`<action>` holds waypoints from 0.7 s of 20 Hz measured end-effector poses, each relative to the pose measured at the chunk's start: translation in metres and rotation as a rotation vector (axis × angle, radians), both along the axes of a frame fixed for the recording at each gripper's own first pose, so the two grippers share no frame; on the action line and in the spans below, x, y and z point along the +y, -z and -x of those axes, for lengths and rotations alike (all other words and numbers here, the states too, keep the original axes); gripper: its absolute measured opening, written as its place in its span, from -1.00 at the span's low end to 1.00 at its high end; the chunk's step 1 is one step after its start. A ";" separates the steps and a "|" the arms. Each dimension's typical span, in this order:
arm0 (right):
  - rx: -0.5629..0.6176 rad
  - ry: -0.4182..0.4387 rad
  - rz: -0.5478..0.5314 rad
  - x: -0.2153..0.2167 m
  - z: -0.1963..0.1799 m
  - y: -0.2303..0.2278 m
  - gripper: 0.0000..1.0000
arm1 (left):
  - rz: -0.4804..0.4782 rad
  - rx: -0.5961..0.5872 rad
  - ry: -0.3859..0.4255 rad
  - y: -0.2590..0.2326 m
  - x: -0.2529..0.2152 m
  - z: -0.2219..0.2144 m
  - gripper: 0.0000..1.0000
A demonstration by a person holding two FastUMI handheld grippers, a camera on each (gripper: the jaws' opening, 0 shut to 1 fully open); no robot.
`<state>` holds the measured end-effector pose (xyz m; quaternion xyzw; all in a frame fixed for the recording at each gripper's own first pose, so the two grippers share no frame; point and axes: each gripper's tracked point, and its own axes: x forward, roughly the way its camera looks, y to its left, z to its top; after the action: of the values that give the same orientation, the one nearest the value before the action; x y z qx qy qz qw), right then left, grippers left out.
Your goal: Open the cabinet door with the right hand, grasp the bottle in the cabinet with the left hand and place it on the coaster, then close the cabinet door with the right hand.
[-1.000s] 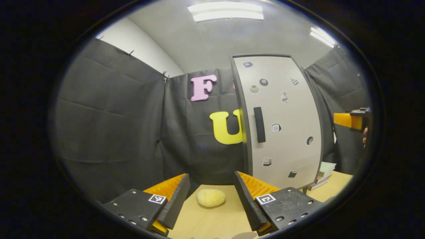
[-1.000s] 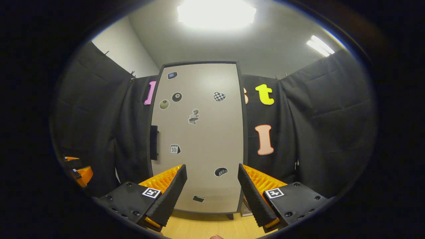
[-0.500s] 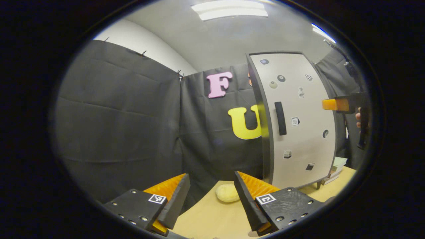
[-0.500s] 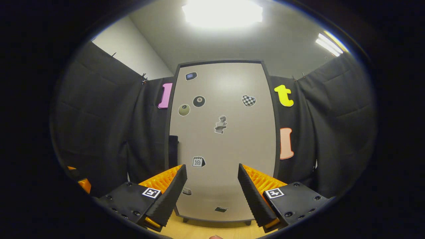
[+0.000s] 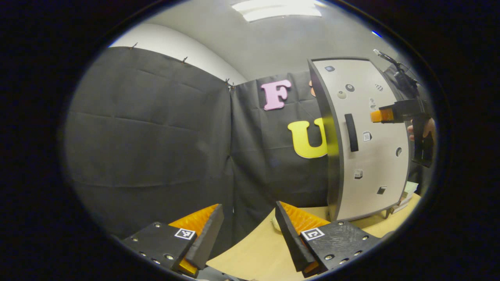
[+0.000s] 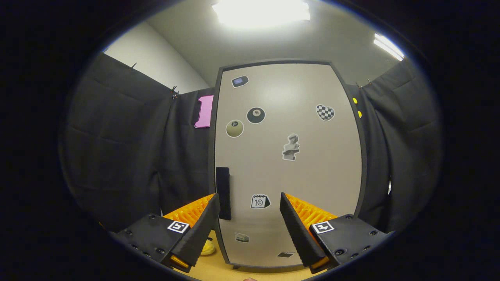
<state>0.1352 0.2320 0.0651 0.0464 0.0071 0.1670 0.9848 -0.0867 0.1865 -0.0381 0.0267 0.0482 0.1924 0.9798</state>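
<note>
The pale cabinet door [image 6: 289, 164] stands shut, dotted with small stickers, so the inside is hidden. Its black vertical handle [image 6: 223, 193] sits at the door's left edge, just above my right gripper's left finger. My right gripper [image 6: 248, 230] is open with nothing between its fingers, close in front of the door. In the left gripper view the cabinet [image 5: 371, 156] is at the right with its handle [image 5: 351, 132]. The right gripper [image 5: 377, 116], held by a hand [image 5: 427, 128], hovers just right of that handle. My left gripper [image 5: 248, 234] is open and holds nothing, low over the wooden table [image 5: 250, 253].
A pale yellow lump [image 5: 275, 224] lies on the table, partly behind my left gripper's right finger, and it lies left of the cabinet's foot [image 6: 207, 248]. Stacked books [image 5: 406, 191] lie by the cabinet's right side. Black cloth walls close in behind and to the left.
The right gripper has moved closer to the door and toward its handle. The left gripper view has swung left, so the cabinet and yellow lump have slid right in it.
</note>
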 end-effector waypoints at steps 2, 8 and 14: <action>0.015 -0.005 0.006 0.008 -0.011 0.003 0.96 | 0.001 0.012 -0.024 0.004 0.008 0.006 0.65; 0.061 -0.044 0.033 0.044 -0.037 0.016 0.96 | -0.005 0.034 -0.096 0.010 0.020 0.008 0.65; 0.066 -0.042 0.049 0.077 -0.056 0.019 0.96 | -0.015 0.045 -0.160 0.014 0.027 0.011 0.60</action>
<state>0.1912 0.3090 0.0465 0.0278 0.0445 0.1857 0.9812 -0.0975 0.2137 -0.0520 0.0343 0.0709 0.2698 0.9597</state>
